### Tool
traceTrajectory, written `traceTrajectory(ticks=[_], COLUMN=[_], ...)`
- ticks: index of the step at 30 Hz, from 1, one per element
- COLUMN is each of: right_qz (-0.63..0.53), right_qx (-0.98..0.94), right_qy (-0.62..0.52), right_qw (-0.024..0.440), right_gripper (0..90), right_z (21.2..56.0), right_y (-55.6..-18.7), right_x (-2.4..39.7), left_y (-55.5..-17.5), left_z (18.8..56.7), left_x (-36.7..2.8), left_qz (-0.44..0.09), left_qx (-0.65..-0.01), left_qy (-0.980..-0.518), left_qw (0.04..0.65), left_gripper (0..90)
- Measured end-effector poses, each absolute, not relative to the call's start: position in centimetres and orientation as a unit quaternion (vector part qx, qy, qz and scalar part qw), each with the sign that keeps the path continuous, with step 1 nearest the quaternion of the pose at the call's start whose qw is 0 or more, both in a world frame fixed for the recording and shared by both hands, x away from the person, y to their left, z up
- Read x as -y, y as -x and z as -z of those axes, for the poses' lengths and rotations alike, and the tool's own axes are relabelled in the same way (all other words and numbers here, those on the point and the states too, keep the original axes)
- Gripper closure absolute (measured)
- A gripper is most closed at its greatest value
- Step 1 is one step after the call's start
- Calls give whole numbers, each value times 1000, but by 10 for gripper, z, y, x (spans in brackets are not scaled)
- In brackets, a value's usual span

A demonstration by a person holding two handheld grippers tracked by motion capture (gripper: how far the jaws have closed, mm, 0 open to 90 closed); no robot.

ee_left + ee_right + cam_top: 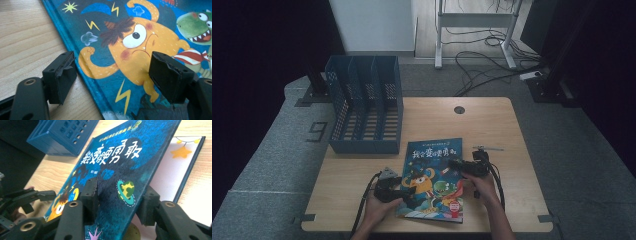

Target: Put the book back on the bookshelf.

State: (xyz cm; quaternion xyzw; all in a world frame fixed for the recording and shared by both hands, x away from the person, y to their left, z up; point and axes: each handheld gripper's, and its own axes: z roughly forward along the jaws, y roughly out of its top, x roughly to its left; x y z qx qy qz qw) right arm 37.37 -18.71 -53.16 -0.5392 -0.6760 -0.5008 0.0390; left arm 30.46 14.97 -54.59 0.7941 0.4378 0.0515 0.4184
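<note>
right tongs (117, 195): jaws astride the book's (434, 175) lifted front cover, not quite pinching yet by the look of it
left tongs (112, 72): wide open, straddling the spine edge, holding nothing
step: probably opening the cover
next: clamp it, swing it over
book: flat on worktop (492, 125) in front of blue rack (364, 105), long axis running away from the person, title at far end

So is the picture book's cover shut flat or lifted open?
Lifted open: in the right gripper view the blue cover tilts up off the pale inner page, with the right claw straddling its edge.

right gripper (117, 202) | jaws astride lifted book cover (120, 170) | organizer (62, 135) behind
</note>
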Motion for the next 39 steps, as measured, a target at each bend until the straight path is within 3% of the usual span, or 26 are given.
traceTrajectory(ticks=[8,22,39], right_qz=[532,553,555], right_qx=[655,635,599], right_qy=[534,536,577], right_qw=[53,49,-4], right_gripper=[666,722,731], right_z=[529,521,512], right_y=[-372,-367,-360], right_x=[192,201,247], left_y=[-297,-290,-278], left_z=[538,536,540], left_x=[-146,-140,-120], left_qz=[-64,-47,-68], left_qx=[-414,-395,-368], left_qy=[-811,-820,-845], left_qw=[408,412,381], left_gripper=[220,214,202])
